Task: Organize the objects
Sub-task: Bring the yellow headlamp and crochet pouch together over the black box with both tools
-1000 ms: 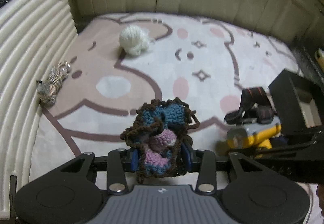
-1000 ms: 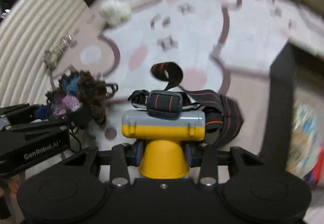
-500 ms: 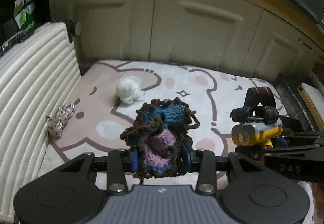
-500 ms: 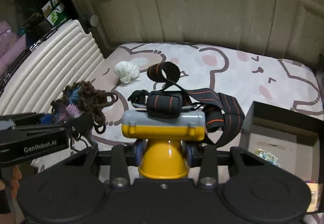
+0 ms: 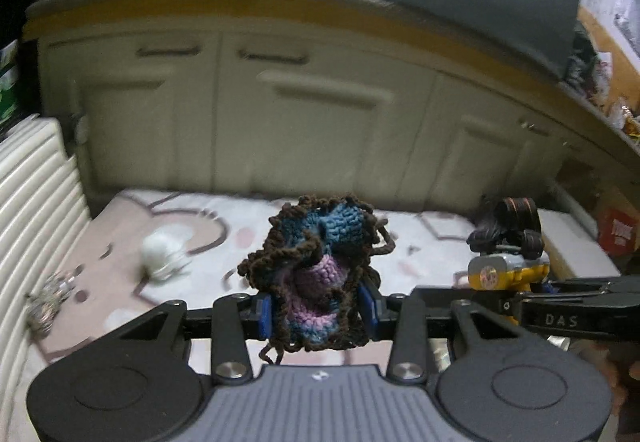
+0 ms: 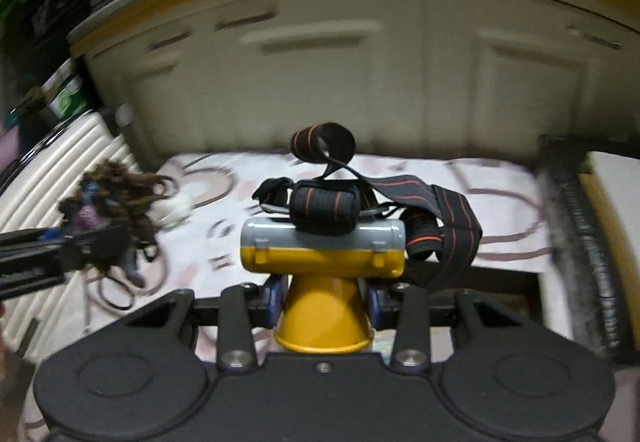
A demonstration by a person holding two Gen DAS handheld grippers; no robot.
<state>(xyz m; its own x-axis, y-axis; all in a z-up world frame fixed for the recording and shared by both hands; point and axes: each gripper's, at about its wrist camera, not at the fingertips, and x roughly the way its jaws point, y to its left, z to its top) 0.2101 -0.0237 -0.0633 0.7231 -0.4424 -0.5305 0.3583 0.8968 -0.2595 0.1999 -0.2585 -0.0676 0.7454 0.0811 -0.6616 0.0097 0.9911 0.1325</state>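
Looking along the left wrist view: left gripper (image 5: 318, 312) has its fingers closed on a crocheted pouch (image 5: 316, 274), brown-edged with blue and purple patches, held above the mat (image 5: 248, 214). Blue finger pads press the pouch on both sides. A loose brown yarn end hangs below it. Mat is pale with pink and brown cartoon outlines. On the mat, well to the left, lies a white yarn ball (image 5: 162, 256); further left, beside the ribbed white panel (image 5: 28, 210), lies a small silvery bundle (image 5: 46, 302), too blurred to identify. Cream cabinet doors (image 5: 240, 122) stand behind the mat. At right edge, the right gripper (image 5: 516, 292) shows side-on, carrying a headlamp (image 5: 504, 262) off the mat.

Right wrist view: right gripper's fingers are closed on the yellow cone-shaped base of the headlamp (image 6: 322, 254); grey-and-yellow cylinder body sits crosswise above the fingers. Black strap with orange stripes (image 6: 420, 198) is bunched on top and loops to the right. At left, the left gripper (image 6: 90, 238) with the pouch (image 6: 108, 198) is visible, blurred, above the mat (image 6: 500, 194). Yarn ball (image 6: 176, 210) lies on the mat just behind the pouch. Dark box edge (image 6: 576, 234) at right.
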